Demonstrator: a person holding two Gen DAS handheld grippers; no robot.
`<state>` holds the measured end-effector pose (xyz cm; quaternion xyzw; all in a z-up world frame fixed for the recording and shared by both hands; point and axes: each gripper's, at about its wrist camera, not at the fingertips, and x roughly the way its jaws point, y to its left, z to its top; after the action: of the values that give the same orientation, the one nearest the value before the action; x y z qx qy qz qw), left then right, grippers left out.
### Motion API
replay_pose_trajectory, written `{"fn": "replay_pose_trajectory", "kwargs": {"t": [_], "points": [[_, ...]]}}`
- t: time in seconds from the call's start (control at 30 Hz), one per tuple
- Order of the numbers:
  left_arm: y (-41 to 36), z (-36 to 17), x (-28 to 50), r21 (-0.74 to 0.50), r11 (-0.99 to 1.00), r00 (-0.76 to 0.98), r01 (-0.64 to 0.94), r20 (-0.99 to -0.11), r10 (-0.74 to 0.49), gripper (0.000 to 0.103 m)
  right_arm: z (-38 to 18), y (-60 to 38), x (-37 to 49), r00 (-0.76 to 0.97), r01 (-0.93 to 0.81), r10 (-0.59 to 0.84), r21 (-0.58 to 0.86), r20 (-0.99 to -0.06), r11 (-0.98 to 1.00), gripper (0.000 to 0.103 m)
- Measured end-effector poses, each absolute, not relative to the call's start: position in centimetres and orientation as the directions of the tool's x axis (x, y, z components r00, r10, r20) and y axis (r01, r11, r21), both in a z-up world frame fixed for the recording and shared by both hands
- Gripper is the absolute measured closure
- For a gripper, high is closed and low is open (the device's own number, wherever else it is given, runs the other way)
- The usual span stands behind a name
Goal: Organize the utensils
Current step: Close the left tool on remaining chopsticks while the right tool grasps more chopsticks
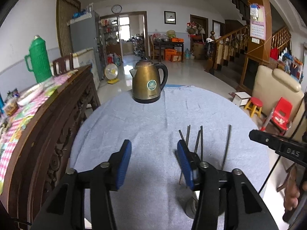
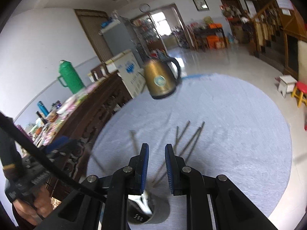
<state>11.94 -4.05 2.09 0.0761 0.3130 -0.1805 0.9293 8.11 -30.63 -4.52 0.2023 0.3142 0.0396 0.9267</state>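
Blue-grey towel (image 1: 153, 126) spread over round counter. Dark metal chopsticks (image 1: 199, 141) lying loose on towel toward near-right edge of counter, fanned, some crossing; one more stick (image 1: 227, 145) lying apart, closer to right edge. Same group seen in right wrist view as chopsticks (image 2: 189, 140) just beyond claw tips, with a blurred stick off to their left. Metal utensil holder (image 2: 147, 212) standing at near edge of counter, perforated base visible inside, white item within, identity unclear. Left claw (image 1: 154, 153) spread wide, nothing between blue pads, hovering low over towel just left of chopsticks; right pad overlapping nearest sticks in view, contact not determinable. Right claw (image 2: 157, 153) partly spread, narrow gap, nothing gripped, positioned above holder and pointing toward chopsticks. Brass-coloured kettle (image 1: 148, 82) upright at far edge of counter. Green thermos (image 1: 38, 61) on carved wooden sideboard beyond left edge.
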Motion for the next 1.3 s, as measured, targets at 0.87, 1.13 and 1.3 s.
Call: {"fn": "replay_pose_trajectory", "kwargs": {"t": [0.87,1.13,1.3], "points": [[-11.7,-7.3,32.7,-0.235,0.811,0.335,0.536,-0.822,-0.460,0.049,-20.5,-42.8,31.8,0.469,0.389,0.295,0.495,-0.832,0.777,0.084],[-17.3,-14.1,36.9,-0.229,0.843,0.211,0.486,-0.905,-0.368,0.051,-21.7,-41.9,34.6,0.401,0.434,0.233,0.407,-0.886,0.804,0.083],[-19.6,-17.0,38.0,-0.223,0.866,0.153,0.448,-0.935,-0.320,0.051,-21.3,-40.6,35.7,0.358,0.417,0.153,0.304,-0.921,0.856,0.089]]}}
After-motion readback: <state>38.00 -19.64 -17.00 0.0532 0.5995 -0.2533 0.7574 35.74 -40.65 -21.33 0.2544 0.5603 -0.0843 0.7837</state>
